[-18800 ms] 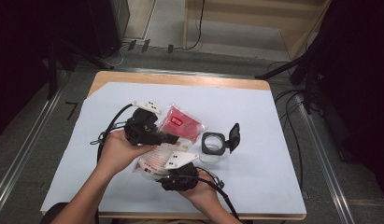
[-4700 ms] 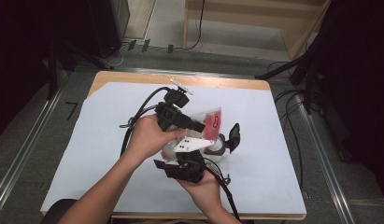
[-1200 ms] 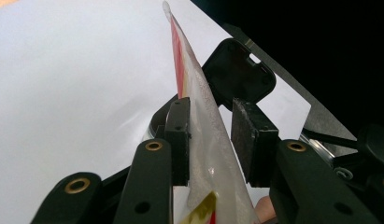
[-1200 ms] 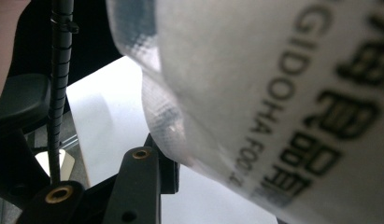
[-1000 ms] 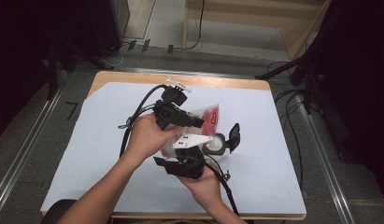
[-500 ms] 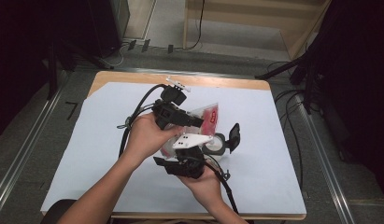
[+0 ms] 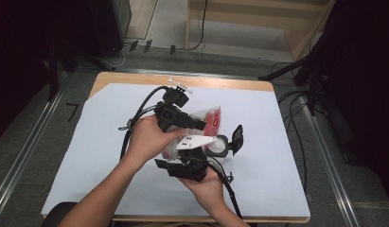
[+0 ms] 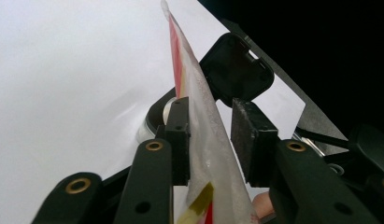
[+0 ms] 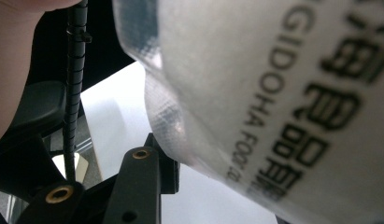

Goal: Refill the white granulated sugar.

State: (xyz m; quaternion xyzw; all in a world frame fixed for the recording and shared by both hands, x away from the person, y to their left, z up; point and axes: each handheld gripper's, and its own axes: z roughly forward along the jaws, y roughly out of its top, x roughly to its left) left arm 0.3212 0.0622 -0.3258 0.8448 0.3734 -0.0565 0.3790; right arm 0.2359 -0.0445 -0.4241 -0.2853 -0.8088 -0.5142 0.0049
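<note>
Left gripper [image 8: 210, 140]: both hands hold it over the middle of the table; its jaws stand either side of a clear plastic bag [image 8: 201, 121], edge-on. One pad touches the film, the other shows a slim gap, so whether it truly pinches is not plain.
Right gripper [image 7: 187, 165]: held low and near the person, just beneath the bag; the bag covers its jaw tips in its own view, so spread or pressed together cannot be told.
Bag position: lifted off the sheet, red print toward the far side, between the two grippers.
Container [image 7: 219, 145]: a round jar with its black lid [image 7: 237, 138] flipped up, just right of the grippers, on the white sheet [image 7: 287, 161].
Open room: bare sheet to left, right and far side; table edges well apart from the hands.
Hard to read: bag lettering is blurred close up.
</note>
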